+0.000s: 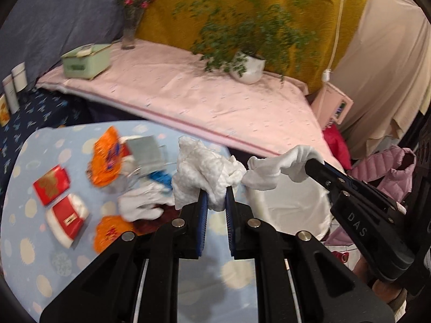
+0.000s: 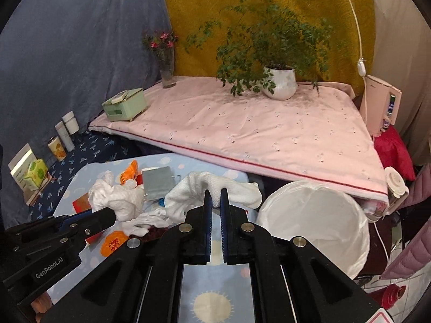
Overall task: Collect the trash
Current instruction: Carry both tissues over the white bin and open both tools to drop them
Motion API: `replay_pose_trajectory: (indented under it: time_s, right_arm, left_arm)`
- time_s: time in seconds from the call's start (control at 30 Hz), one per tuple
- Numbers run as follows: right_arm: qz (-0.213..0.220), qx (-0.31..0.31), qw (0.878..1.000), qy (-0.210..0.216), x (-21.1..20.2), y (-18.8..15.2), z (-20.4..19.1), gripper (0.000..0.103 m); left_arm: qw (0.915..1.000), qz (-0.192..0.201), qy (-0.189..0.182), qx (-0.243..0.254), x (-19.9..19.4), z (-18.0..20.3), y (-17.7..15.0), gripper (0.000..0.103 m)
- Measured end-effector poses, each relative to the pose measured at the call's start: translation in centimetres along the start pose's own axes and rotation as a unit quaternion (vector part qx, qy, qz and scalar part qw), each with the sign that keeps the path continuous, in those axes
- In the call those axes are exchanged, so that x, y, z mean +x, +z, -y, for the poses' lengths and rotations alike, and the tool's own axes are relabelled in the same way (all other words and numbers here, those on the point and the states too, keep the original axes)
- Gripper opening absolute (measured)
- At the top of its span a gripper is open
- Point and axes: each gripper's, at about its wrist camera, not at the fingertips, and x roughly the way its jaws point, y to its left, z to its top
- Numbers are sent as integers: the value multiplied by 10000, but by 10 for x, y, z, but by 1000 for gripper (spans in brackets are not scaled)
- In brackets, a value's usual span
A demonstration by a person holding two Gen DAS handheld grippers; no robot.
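My left gripper [image 1: 216,197] is shut on a crumpled white paper towel [image 1: 204,169] and holds it above the blue spotted table [image 1: 35,207]; it also shows in the right wrist view [image 2: 118,197]. My right gripper [image 2: 216,197] is shut on another white tissue [image 2: 215,188], also seen in the left wrist view [image 1: 277,167], above the rim of the white-lined trash bin [image 2: 317,220]. More trash lies on the table: orange wrappers [image 1: 106,158], red packets [image 1: 51,184], a grey pouch [image 1: 145,152], white tissues [image 1: 142,206].
A pink-covered bench [image 2: 256,134] stands behind, with a potted plant [image 2: 280,80], a green box [image 2: 125,105] and a flower vase [image 2: 167,72]. Cans and boxes [image 2: 58,148] line the left. A pink jacket [image 1: 388,172] lies to the right.
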Motion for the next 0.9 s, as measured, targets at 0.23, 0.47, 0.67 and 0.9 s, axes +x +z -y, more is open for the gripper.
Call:
replay_pose_trajectory:
  time_s: [0.23, 0.47, 0.67, 0.9]
  right_arm:
    - [147, 306, 9982, -497, -21, 12, 65, 6]
    - [-10, 668, 9944, -819, -18, -2, 124, 6]
    - [-180, 846, 9910, -1019, -7, -12, 153, 6]
    - [-254, 1015, 9876, -1170, 2, -17, 169, 18]
  left_arm:
    - [9979, -68, -506, 391, 24, 65, 11, 12]
    - [9932, -281, -808, 793, 62, 122, 5, 13]
    - [9906, -514, -902, 896, 90, 147, -1, 13]
    - [9923, -537, -788, 794, 108, 152, -2, 47]
